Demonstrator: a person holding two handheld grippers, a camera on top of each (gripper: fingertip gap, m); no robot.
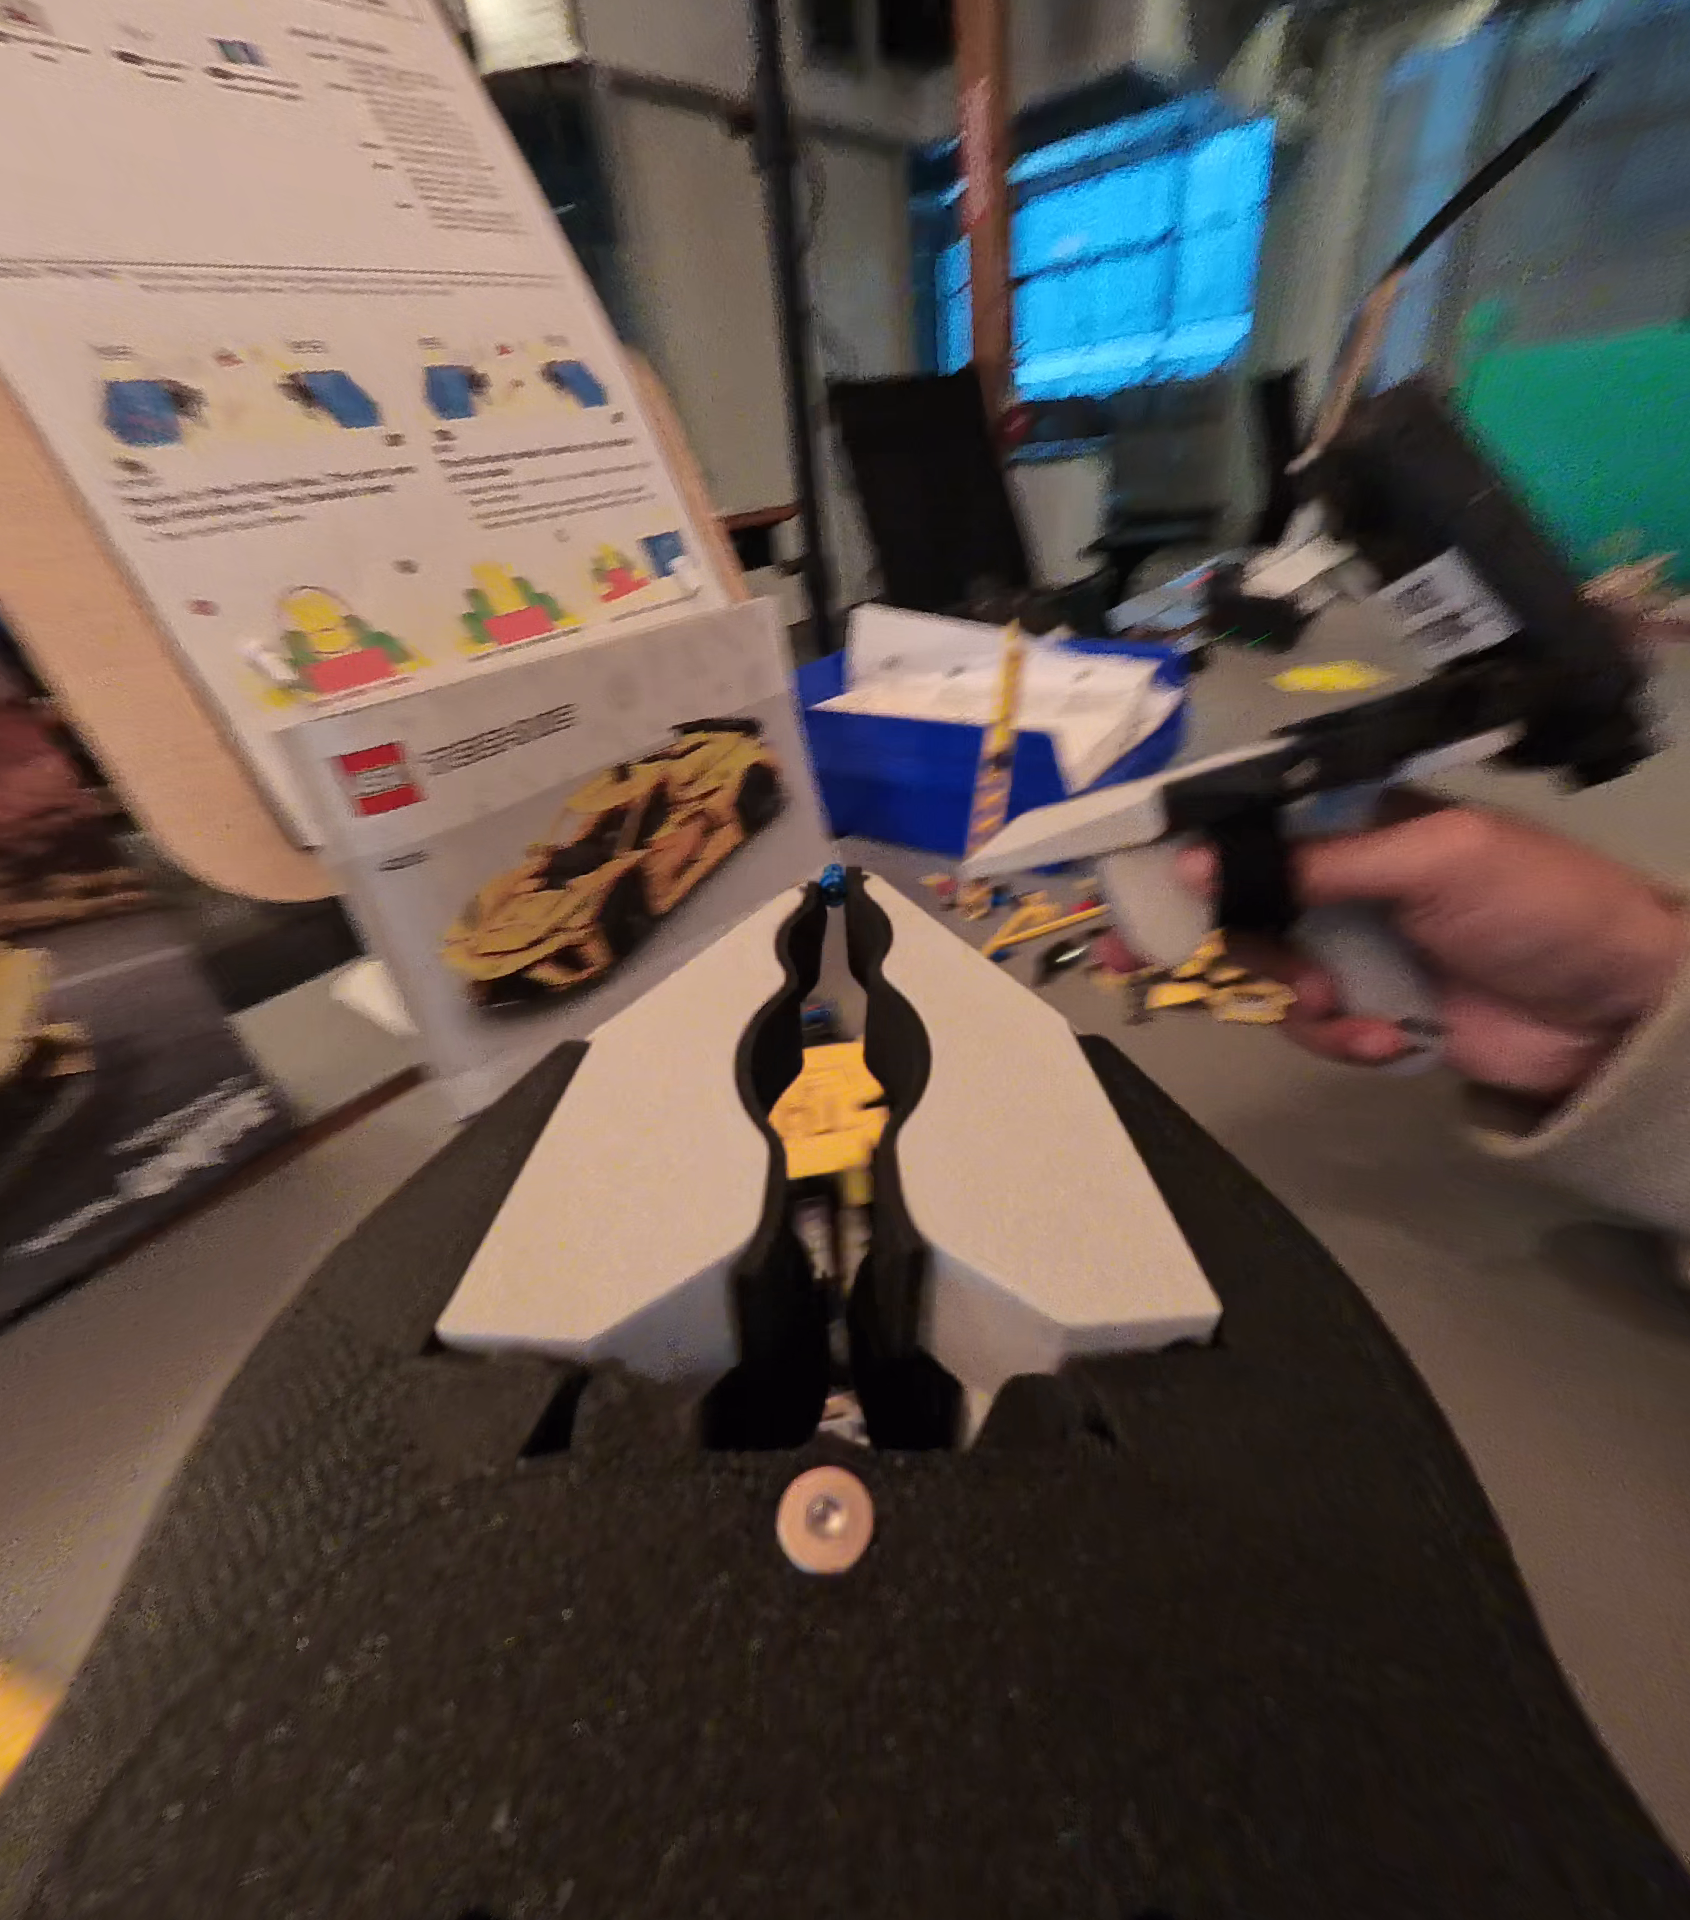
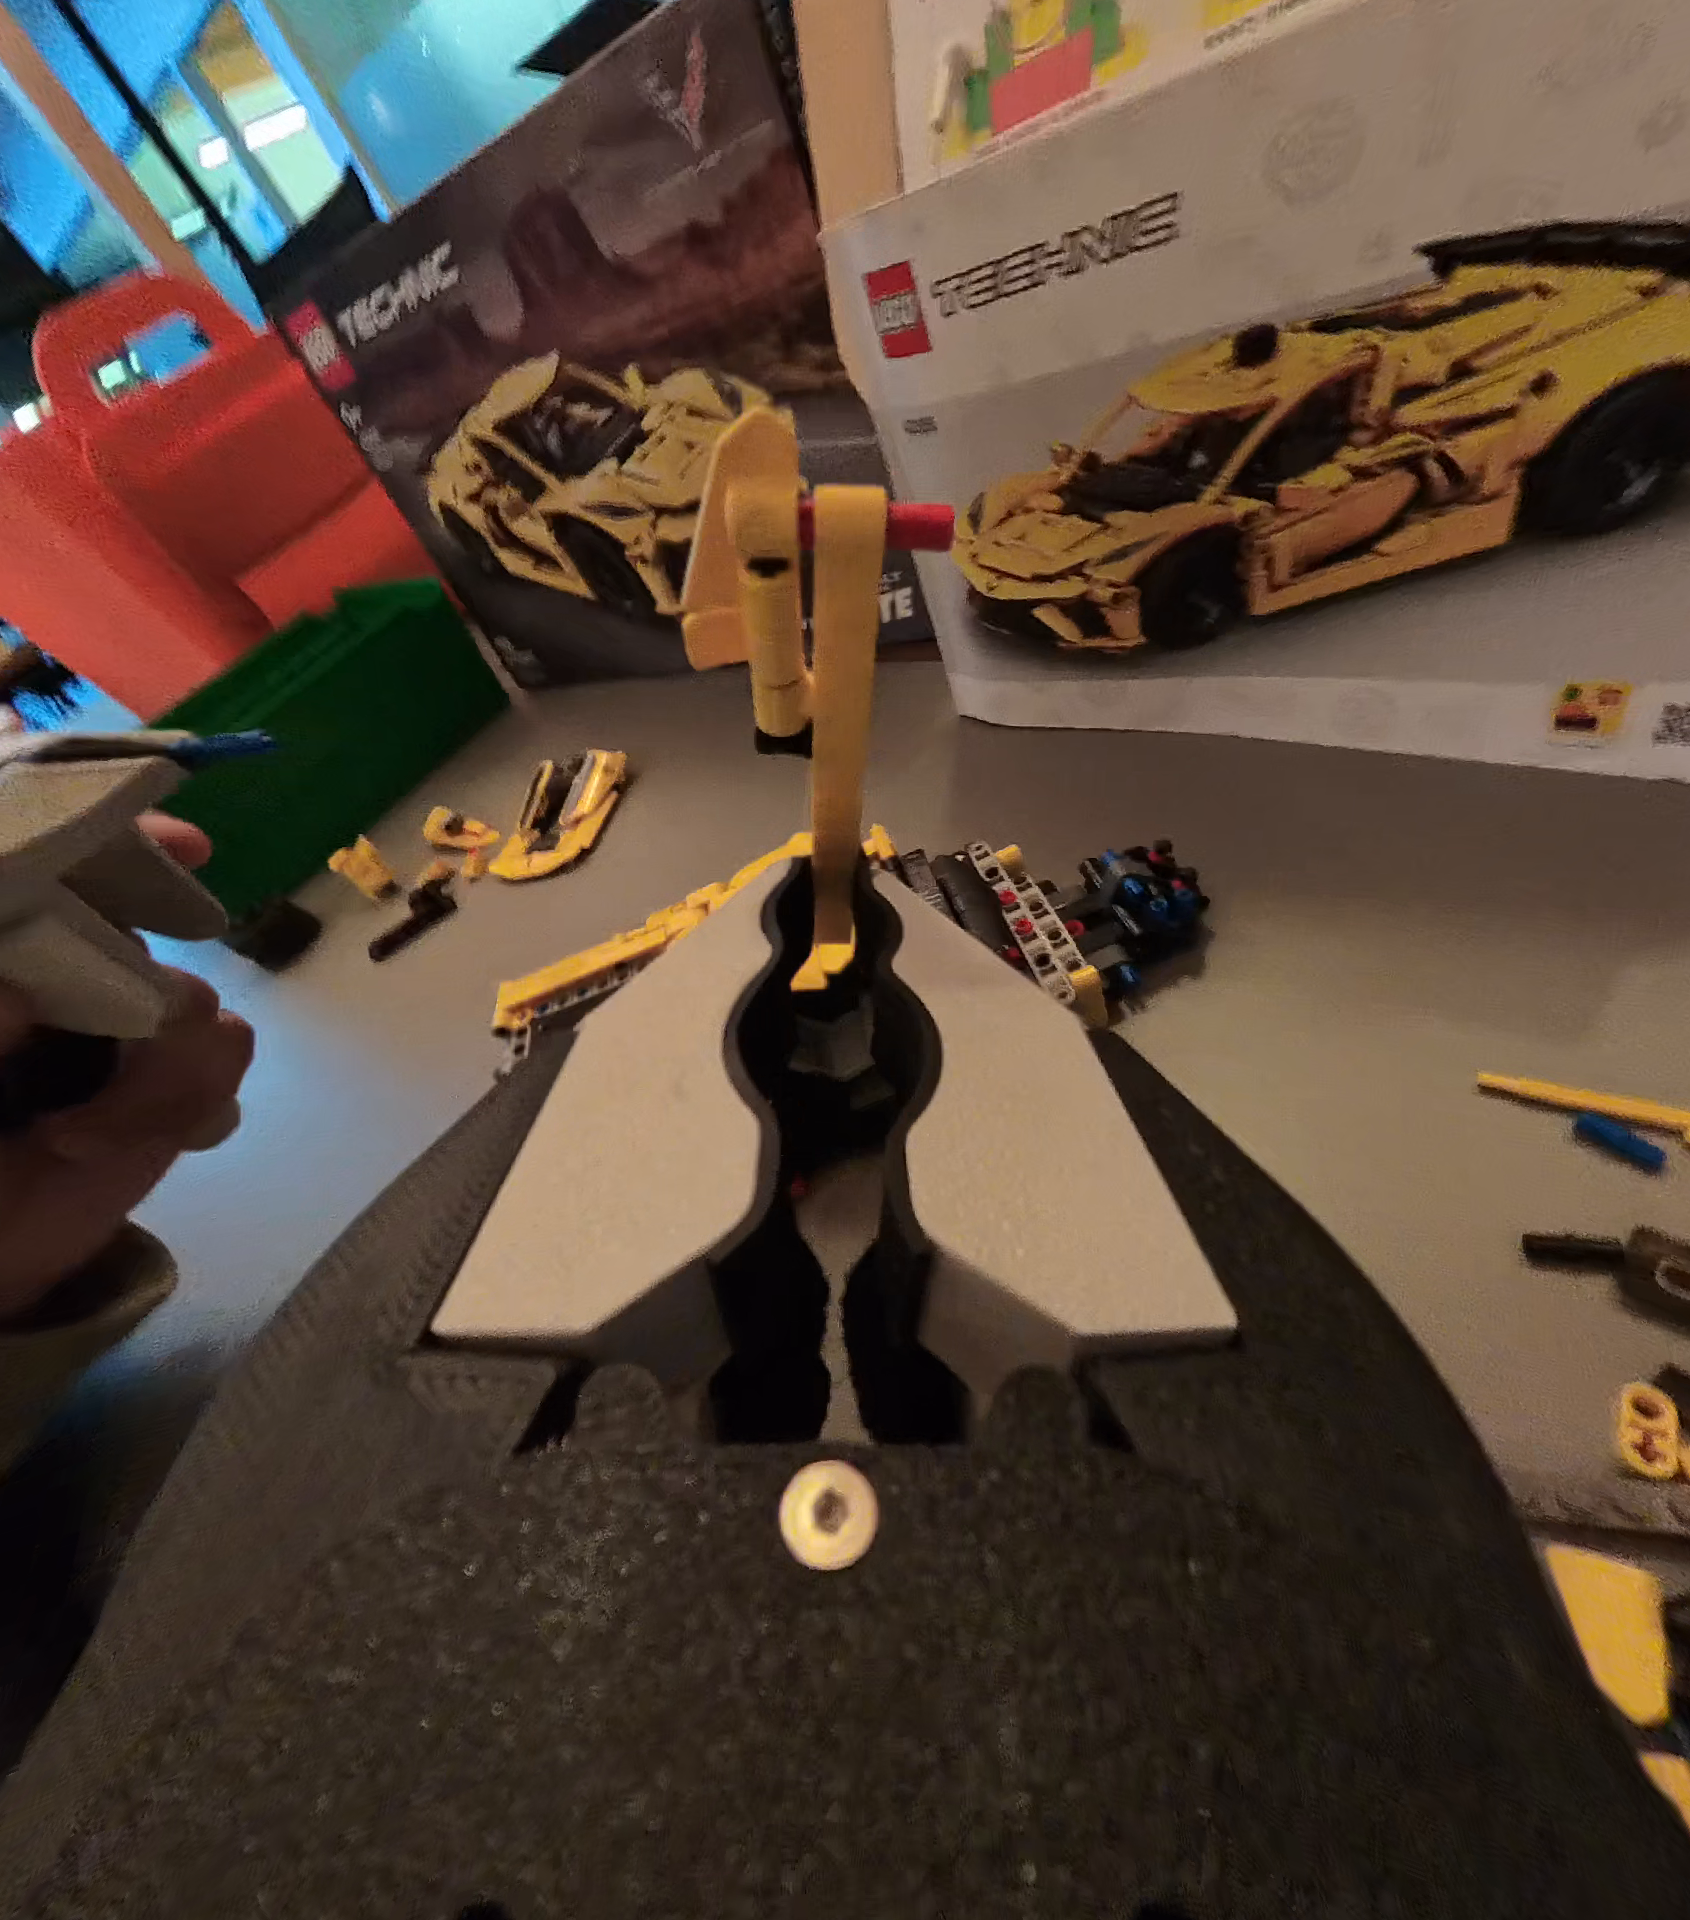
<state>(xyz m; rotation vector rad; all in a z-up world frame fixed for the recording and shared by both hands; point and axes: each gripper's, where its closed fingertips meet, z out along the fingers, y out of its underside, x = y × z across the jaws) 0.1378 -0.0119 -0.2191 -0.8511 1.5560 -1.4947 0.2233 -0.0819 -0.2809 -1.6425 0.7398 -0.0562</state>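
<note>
Two claws are closed on parts. The left claw (image 1: 836,883) pinches a small blue pin (image 1: 832,880) at its tips, mid-frame. The right claw (image 2: 833,883) grips a yellow assembly (image 2: 799,592) standing upright, a red axle (image 2: 914,523) through its top. Behind, on the grey bench (image 2: 1340,935), a dark chassis (image 2: 1059,904) lies before the white booklet (image 2: 1340,416).

Grippers: grey fingers (image 2: 633,1174), black bodies. Right gripper (image 2: 833,894) part (image 2: 836,707): yellow w/ red pin (image 2: 919,523). Left gripper (image 1: 836,883) pin (image 1: 830,881): blue. Far bin (image 1: 908,774) blue, left tray (image 2: 342,717) green, table (image 2: 1340,935) grey.
</note>
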